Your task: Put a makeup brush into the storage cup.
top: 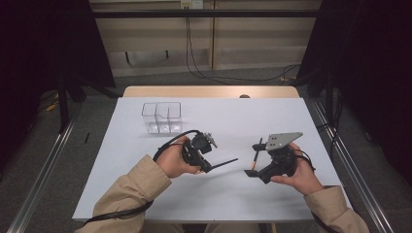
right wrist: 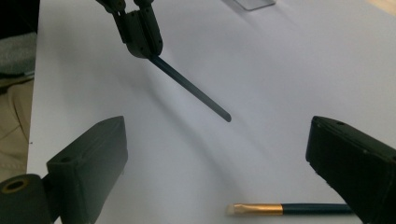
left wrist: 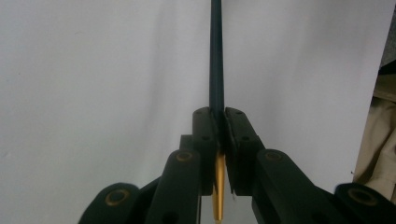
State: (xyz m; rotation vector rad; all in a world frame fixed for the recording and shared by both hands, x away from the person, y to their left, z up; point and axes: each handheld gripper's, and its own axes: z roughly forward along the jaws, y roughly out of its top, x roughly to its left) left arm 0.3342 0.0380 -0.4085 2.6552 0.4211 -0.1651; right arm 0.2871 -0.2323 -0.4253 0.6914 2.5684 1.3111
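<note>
High view: left tool point(top: 210, 167) is seen clenched on a dark makeup brush point(top: 224, 163), handle sticking out toward the right tool point(top: 253, 158), held just above the white counter point(top: 243, 194). Left gripper view: brush handle point(left wrist: 216, 56) is pinched between the jaws, gold ferrule point(left wrist: 218, 191) behind them. Right gripper view: right tool point(right wrist: 217, 172) is released, jaws wide apart, nothing pressed. A second makeup brush point(right wrist: 289, 208) with gold ferrule and pale bristles is seen lying flat on the counter between those jaws. A clear compartment box point(top: 162, 117) is seen farther back, well apart.
</note>
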